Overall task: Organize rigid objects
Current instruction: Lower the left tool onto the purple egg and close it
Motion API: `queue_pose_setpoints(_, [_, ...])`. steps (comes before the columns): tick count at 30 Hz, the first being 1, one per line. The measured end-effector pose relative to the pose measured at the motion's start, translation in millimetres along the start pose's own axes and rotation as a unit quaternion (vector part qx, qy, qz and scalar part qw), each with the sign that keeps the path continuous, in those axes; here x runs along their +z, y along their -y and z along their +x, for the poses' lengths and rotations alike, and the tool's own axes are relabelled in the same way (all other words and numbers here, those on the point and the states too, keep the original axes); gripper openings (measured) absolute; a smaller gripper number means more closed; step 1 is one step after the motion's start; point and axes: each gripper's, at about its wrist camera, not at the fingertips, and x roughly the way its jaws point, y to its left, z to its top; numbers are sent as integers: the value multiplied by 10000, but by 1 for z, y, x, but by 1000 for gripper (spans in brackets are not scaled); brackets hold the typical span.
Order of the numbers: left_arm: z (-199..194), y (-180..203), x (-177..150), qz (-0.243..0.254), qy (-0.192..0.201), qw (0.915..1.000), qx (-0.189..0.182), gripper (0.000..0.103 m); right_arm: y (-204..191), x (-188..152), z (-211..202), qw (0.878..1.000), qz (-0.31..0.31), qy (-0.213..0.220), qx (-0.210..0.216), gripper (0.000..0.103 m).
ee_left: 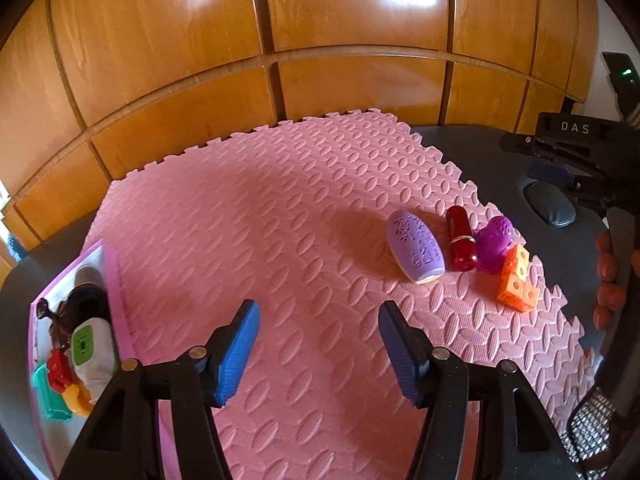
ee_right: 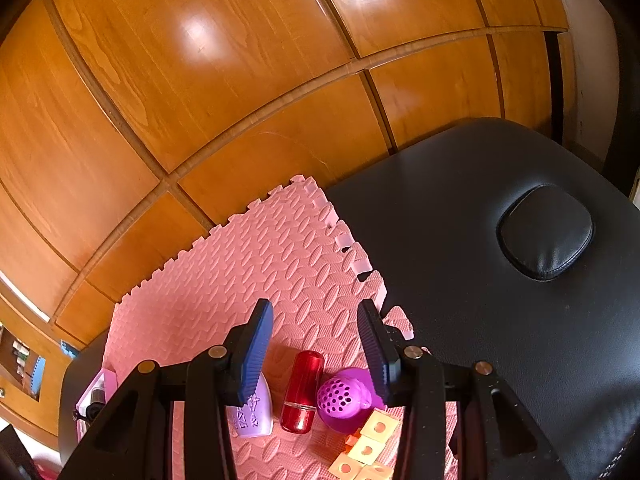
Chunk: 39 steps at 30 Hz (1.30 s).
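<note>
Both claws empty and spread — four toys left to sort into the box

Along the right edge of the pink foam mat (ee_left: 280, 216), a lilac oval case (ee_left: 415, 246), a red tube (ee_left: 460, 244), a purple perforated toy (ee_left: 494, 242) and an orange block chain (ee_left: 516, 280) lie in a tight row, the tube touching the purple toy, likely grouped there as the unsorted pile. The pink-rimmed box (ee_left: 116, 292) at the mat's left edge already holds several items, so it looks like the destination. The right claw (ee_right: 316, 352) hangs above the row with its jaws apart around nothing, roughly over the red tube — probably lining up a pick. The left claw (ee_left: 318, 350) hovers over bare mat, jaws wide apart and empty, near the box. The mat rests on a black padded table (ee_right: 500, 320).
</note>
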Motion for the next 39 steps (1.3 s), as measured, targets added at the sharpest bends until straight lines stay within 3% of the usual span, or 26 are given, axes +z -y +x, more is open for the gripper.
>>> queue_pose_setpoints(14, [43, 27, 38, -313, -285, 9967, -695, 63, -2, -1, 4, 10000, -6, -81, 46, 44])
queue_pose_setpoints(27, [102, 48, 59, -608, -854, 9897, -972, 62, -2, -2, 8, 9999, -12, -132, 53, 44])
queue_pose_setpoints(30, [108, 48, 56, -581, -869, 9897, -982, 57, -3, -3, 9, 9999, -14, -139, 48, 44])
queue_pose_setpoints(32, [105, 50, 54, -451, -785, 9910, -985, 43, -3, -3, 9, 9999, -21, -147, 45, 44])
queue_pose_setpoints(39, [89, 33, 34, -421, -739, 9917, -969, 42, -2, -4, 12, 9999, -46, -152, -31, 44])
